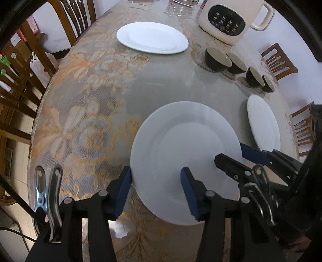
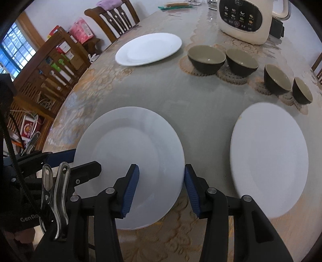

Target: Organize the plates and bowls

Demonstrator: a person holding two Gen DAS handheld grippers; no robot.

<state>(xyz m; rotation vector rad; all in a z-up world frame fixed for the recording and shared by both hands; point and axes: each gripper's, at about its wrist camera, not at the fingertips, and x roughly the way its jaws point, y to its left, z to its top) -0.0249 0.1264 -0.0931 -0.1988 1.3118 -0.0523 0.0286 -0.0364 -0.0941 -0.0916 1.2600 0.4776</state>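
A white plate [image 1: 181, 149] lies near the table's front edge; it also shows in the right wrist view [image 2: 128, 149]. My left gripper [image 1: 156, 191] is open, its jaws straddling the plate's left rim. My right gripper [image 2: 162, 187] is open, its jaws straddling the plate's right rim. Each gripper shows in the other's view: the right gripper [image 1: 247, 159] and the left gripper [image 2: 66, 163]. A second white plate [image 2: 269, 159] lies to the right and a third [image 2: 149, 48] at the far left. Several dark bowls [image 2: 206, 58] stand in a row on woven coasters.
A cream electric cooker [image 2: 244, 20] stands at the back of the table. Wooden chairs [image 2: 113, 18] surround the table and a wooden shelf [image 2: 46, 70] with boxes stands to the left. The floral tablecloth [image 1: 84, 125] lies under a clear cover.
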